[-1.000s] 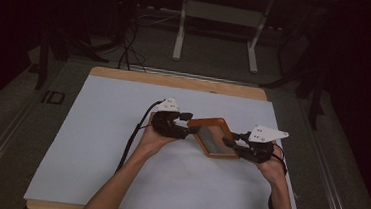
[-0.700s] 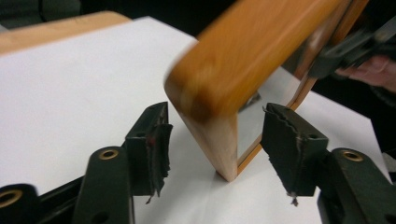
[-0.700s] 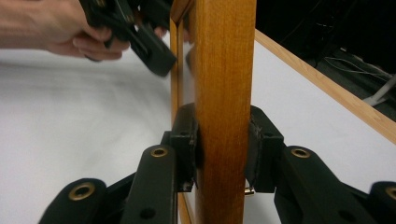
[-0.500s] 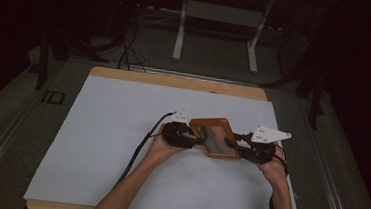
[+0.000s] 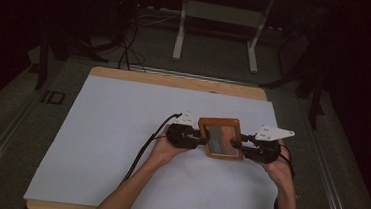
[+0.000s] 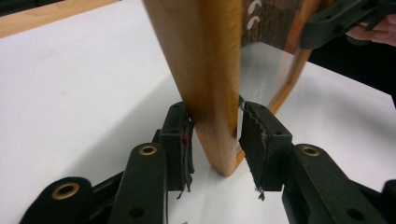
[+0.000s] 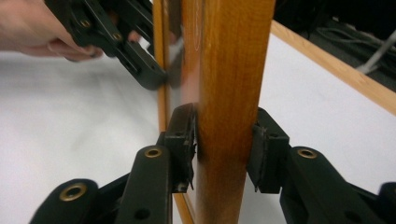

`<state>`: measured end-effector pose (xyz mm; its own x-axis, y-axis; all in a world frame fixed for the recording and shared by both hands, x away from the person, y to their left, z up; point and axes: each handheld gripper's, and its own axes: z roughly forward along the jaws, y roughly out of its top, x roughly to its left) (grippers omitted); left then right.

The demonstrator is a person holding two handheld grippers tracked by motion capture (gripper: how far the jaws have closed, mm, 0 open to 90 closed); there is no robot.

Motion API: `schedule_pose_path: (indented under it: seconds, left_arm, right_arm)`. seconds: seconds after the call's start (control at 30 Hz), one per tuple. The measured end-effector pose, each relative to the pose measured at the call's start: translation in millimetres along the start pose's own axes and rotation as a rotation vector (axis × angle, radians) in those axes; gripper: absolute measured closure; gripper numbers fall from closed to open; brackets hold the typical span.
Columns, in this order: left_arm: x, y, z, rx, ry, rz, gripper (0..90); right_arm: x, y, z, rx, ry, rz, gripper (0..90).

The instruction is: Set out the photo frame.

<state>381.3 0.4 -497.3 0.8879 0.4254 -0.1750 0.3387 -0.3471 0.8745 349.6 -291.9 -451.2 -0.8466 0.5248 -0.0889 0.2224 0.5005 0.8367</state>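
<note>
Frame [image 5: 222,138]: rigid wood, glazed, fragile. Left gripper [image 5: 200,138] and right gripper [image 5: 238,145] each clamp a side rail; keep off the glass.

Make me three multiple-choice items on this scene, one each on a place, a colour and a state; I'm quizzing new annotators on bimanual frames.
1. Where is the wooden frame?
A. between the two grippers on the white table sheet
B. on the floor beyond the table
C. at the table's far left corner

2. What colour is the frame's border?
A. blue
B. orange-brown
C. white

3. How does the left gripper stand to the frame?
A. far from it
B. lying under it
C. its jaws straddle the frame's edge

Key:
1 A, the high view shows it between the left gripper and the right gripper over the white sheet.
2 B, the wood shows orange-brown in all views.
3 C, the left gripper view shows a jaw on each side of the wooden edge.
</note>
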Motion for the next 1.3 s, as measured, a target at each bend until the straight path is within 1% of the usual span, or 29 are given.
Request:
schedule_pose_path:
  seconds: [0.07, 0.13, 0.17, 0.2, 0.23, 0.27, 0.3, 0.4, 0.43, 0.5, 0.53, 0.57, 0.6, 0.63, 0.67, 0.73, 0.77, 0.8, 0.83, 0.87, 0.93, 0.97, 1.0, 1.03, 1.07, 1.17, 1.2, 1.23, 1.3]
  left_arm:
    - [-3.4, 2.2, 3.9, 0.006, -0.012, 0.016, 64.4]
    - [-3.8, 2.9, 5.4, 0.008, -0.009, 0.021, 62.7]
    - [-2.3, 4.5, 9.6, 0.013, -0.029, 0.003, 58.9]
    - [-2.3, 4.5, 9.6, 0.013, -0.029, 0.003, 54.3]
    - [-1.3, 6.7, 13.3, 0.009, -0.026, 0.001, 52.2]
    - [-1.3, 6.7, 13.3, 0.009, -0.026, 0.001, 51.1]
    - [0.8, 8.7, 16.1, -0.004, -0.037, -0.006, 49.1]
    - [2.8, 10.7, 18.2, -0.018, -0.042, -0.012, 42.6]
    - [3.3, 12.5, 20.2, -0.022, -0.056, -0.008, 43.0]
    - [1.9, 13.3, 22.7, -0.017, -0.075, -0.006, 45.6]
    - [1.9, 13.3, 22.7, -0.017, -0.075, -0.006, 46.1]
    - [-0.2, 14.0, 24.1, -0.012, -0.062, 0.009, 46.6]
    - [-0.5, 14.1, 24.0, -0.011, -0.062, 0.007, 48.2]
    - [-0.5, 14.1, 24.0, -0.011, -0.062, 0.007, 51.4]
    - [-1.3, 15.2, 22.7, -0.011, -0.074, -0.001, 54.8]
    - [-3.2, 16.0, 22.6, -0.006, -0.072, 0.008, 60.3]
    - [-8.2, 18.5, 23.7, 0.004, -0.047, 0.033, 61.3]
    - [-8.2, 18.5, 23.7, 0.004, -0.047, 0.033, 61.5]
    - [-10.7, 20.0, 24.5, 0.009, -0.033, 0.042, 61.6]
    - [-10.7, 20.0, 24.5, 0.009, -0.033, 0.042, 61.6]
    - [-11.0, 20.3, 24.8, 0.007, -0.026, 0.033, 61.0]
    - [-11.8, 20.8, 25.1, 0.003, -0.012, 0.018, 60.6]
    - [-11.8, 20.8, 25.1, 0.003, -0.012, 0.018, 60.0]
    - [-11.9, 21.2, 24.6, 0.001, -0.002, 0.009, 59.5]
    - [-11.7, 21.4, 24.0, 0.000, 0.002, 0.009, 59.2]
    - [-9.6, 21.6, 19.8, 0.004, 0.014, 0.000, 57.8]
    - [-9.6, 21.6, 19.8, 0.004, 0.014, 0.000, 57.3]
    - [-7.8, 21.0, 16.8, 0.000, 0.019, -0.007, 56.9]
    - [-6.0, 20.0, 13.2, -0.006, 0.019, -0.015, 56.4]
  right_arm:
    - [-1.0, -3.3, -2.5, 0.029, -0.014, -0.009, 62.3]
    - [-1.2, -4.7, -3.4, 0.030, -0.013, -0.011, 62.8]
    - [-0.9, -7.9, -5.4, 0.018, -0.008, -0.021, 64.8]
    - [-0.2, -9.1, -6.0, 0.010, -0.005, -0.023, 65.6]
    - [-0.1, -10.0, -6.3, 0.000, 0.001, -0.023, 66.0]
    - [-0.1, -10.0, -6.3, 0.000, 0.001, -0.023, 66.0]
    - [-0.4, -11.3, -6.4, -0.010, 0.003, -0.023, 66.0]
    - [-1.2, -12.6, -6.5, -0.018, 0.011, -0.024, 66.3]
    - [-1.0, -12.8, -6.7, -0.019, 0.012, -0.031, 66.3]
    - [-1.1, -12.9, -6.7, -0.019, 0.011, -0.026, 66.3]
    - [-1.3, -12.8, -6.5, -0.020, 0.011, -0.021, 66.3]
    - [-1.7, -12.6, -6.3, -0.018, 0.009, -0.016, 65.8]
    - [-1.7, -12.2, -6.0, -0.008, -0.006, -0.006, 64.6]
    - [-1.7, -12.2, -6.0, -0.008, -0.006, -0.006, 64.6]
    - [-2.6, -12.4, -3.9, 0.019, -0.048, 0.018, 59.5]
    - [-5.4, -13.2, -0.7, 0.050, -0.075, 0.057, 54.0]
    - [-6.7, -13.9, 0.3, 0.058, -0.081, 0.072, 52.7]
    - [-6.7, -13.9, 0.3, 0.058, -0.081, 0.072, 52.7]
    - [-8.1, -15.3, 0.8, 0.061, -0.081, 0.098, 51.6]
    - [-8.2, -15.9, 0.8, 0.063, -0.083, 0.109, 51.5]
    - [-8.5, -16.3, 0.8, 0.064, -0.082, 0.119, 51.5]
    - [-9.1, -16.7, 1.5, 0.062, -0.081, 0.141, 51.4]
    - [-9.3, -16.7, 2.0, 0.060, -0.081, 0.151, 51.5]
    - [-9.4, -17.0, 2.9, 0.055, -0.077, 0.164, 51.5]
    - [-9.5, -17.1, 3.6, 0.057, -0.076, 0.172, 51.6]
    - [-9.3, -18.6, 7.7, 0.050, -0.054, 0.199, 53.4]
    - [-9.3, -18.6, 7.7, 0.050, -0.054, 0.199, 53.4]
    - [-8.7, -18.5, 10.3, 0.051, -0.040, 0.208, 54.5]
    - [-8.2, -17.7, 12.7, 0.048, -0.031, 0.215, 55.2]
